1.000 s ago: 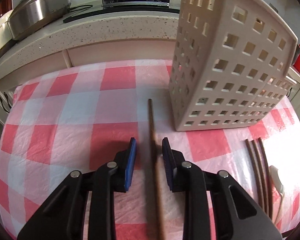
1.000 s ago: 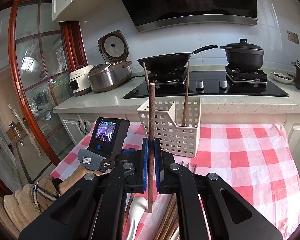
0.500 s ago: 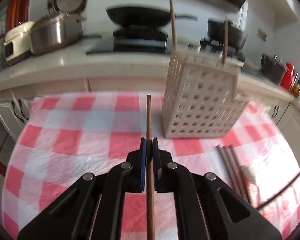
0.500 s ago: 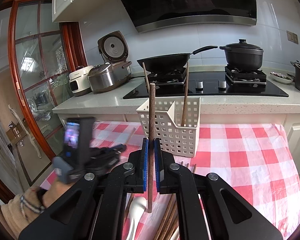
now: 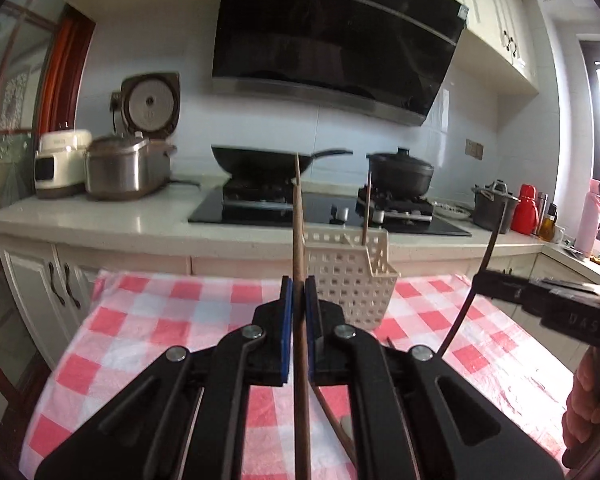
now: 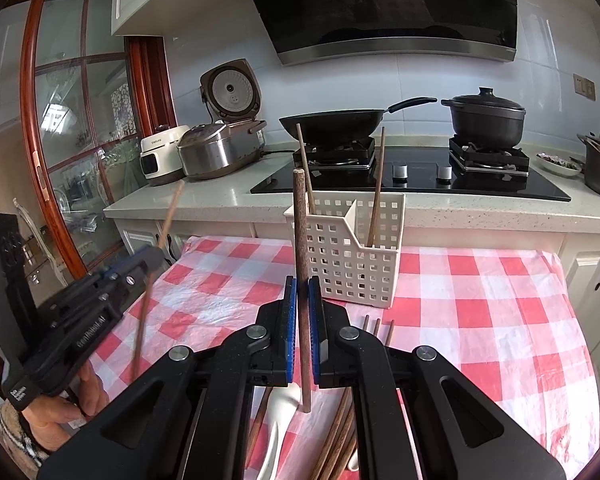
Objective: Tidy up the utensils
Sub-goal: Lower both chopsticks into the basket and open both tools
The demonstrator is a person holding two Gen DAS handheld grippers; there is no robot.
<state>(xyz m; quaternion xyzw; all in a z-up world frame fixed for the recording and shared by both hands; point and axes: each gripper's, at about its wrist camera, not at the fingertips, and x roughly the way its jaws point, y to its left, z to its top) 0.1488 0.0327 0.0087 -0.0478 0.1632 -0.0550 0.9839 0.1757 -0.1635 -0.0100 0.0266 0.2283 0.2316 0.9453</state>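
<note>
This is looking like a home kitchen — a black range hood (image 6: 392,4) is hanging over a gas hob (image 6: 412,176) where a wok (image 6: 332,122) and a lidded black pot (image 6: 486,118) are sitting. A rice cooker (image 6: 220,144) with its lid up is standing on the speckled stone counter (image 6: 204,204), white cabinets (image 5: 500,20) are running above and below — and a red-and-white checked cloth (image 6: 480,300) is covering the table in front.
</note>
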